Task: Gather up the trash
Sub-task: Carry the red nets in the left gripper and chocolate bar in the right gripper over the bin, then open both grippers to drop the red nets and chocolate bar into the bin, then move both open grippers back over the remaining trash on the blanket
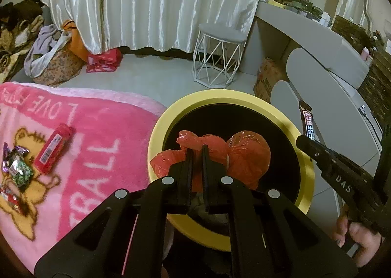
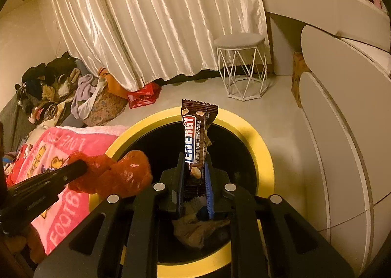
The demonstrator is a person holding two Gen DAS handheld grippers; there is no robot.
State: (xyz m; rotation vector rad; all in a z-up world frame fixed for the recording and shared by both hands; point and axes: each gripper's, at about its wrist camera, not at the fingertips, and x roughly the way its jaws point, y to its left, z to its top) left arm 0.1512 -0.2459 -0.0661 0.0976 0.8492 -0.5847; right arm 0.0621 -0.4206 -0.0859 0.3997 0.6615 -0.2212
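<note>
A round bin with a yellow rim (image 1: 306,170) (image 2: 261,146) and a black inside stands on the floor below both grippers. My left gripper (image 1: 197,149) is shut on a knotted red plastic bag (image 1: 249,156) (image 2: 117,175), which hangs over the bin's mouth. My right gripper (image 2: 194,163) (image 1: 301,140) is shut on a brown "ENERGY" snack wrapper (image 2: 195,136) (image 1: 306,119), held upright above the bin. Crumpled brown trash (image 2: 198,229) lies inside the bin. On the pink blanket (image 1: 97,131) (image 2: 66,156) lie a red packet (image 1: 53,148) and shiny crumpled wrappers (image 1: 16,165).
A white wire stool (image 1: 220,53) (image 2: 242,65) stands by the cream curtain (image 1: 146,2). A grey curved vanity (image 1: 317,41) (image 2: 342,107) fills the right side, with a cardboard box (image 1: 266,80) beside it. Clothes, bags and a red bag (image 1: 105,60) are heaped at the left. A hand (image 1: 359,241) holds the right gripper.
</note>
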